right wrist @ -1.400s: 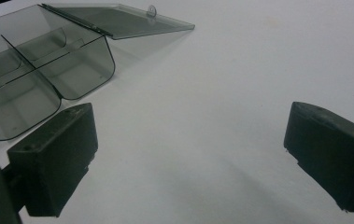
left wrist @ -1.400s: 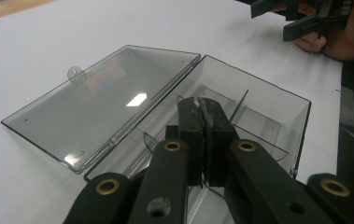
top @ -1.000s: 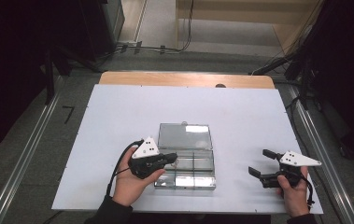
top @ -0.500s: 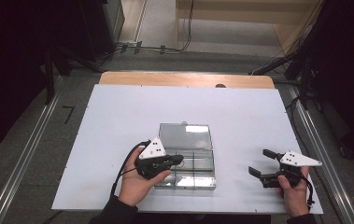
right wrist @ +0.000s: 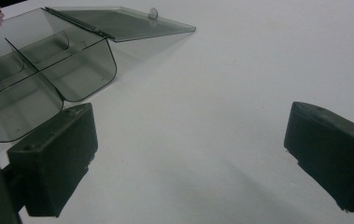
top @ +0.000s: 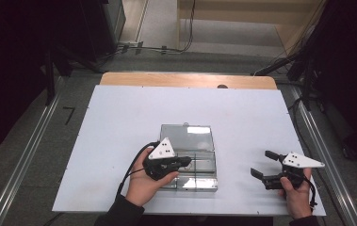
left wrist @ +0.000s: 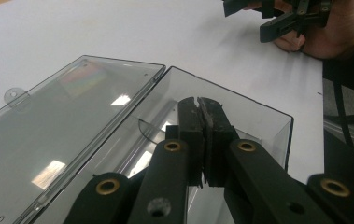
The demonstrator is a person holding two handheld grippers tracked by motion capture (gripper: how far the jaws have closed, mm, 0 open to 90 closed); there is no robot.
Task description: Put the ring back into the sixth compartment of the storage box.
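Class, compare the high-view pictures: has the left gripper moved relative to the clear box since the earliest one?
Yes. The left gripper has shifted right, farther over the clear box, which lies open.

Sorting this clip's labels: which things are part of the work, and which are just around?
In the job:
clear plastic box, lid open flat
left gripper, shut over the box
right gripper, open

Just around:
table
floor cables

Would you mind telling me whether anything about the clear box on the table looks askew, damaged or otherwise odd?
Nothing stands out. The clear box sits square on the white table with its lid folded flat open behind it, no cracks visible. The left gripper, jaws shut, hovers over the box; the right gripper waits open beside it.
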